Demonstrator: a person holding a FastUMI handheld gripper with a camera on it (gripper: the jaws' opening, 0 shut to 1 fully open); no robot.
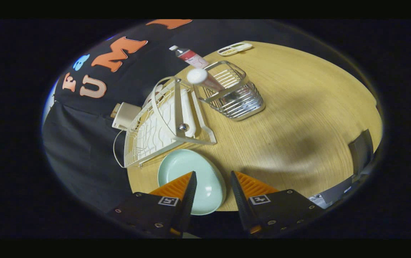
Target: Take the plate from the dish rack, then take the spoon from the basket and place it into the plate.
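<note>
A pale green plate (205, 179) lies flat on the wooden table (298, 118), close to its near edge and just in front of the cream dish rack (166, 122). My gripper (212, 172) is open above it; one finger overlaps the plate and the other sits just past its rim, neither pressing on it. Beyond the rack stands a metal wire basket (239, 98). A spoon (198, 76) with a white rounded end and a pinkish stem leans out of the basket toward the rack.
A bottle (190, 56) with a red label lies behind the basket, and a small white and green item (234, 48) rests at the table's far edge. A cream box (124, 114) sits beside the rack. A dark object (361, 150) stands at the table's right edge.
</note>
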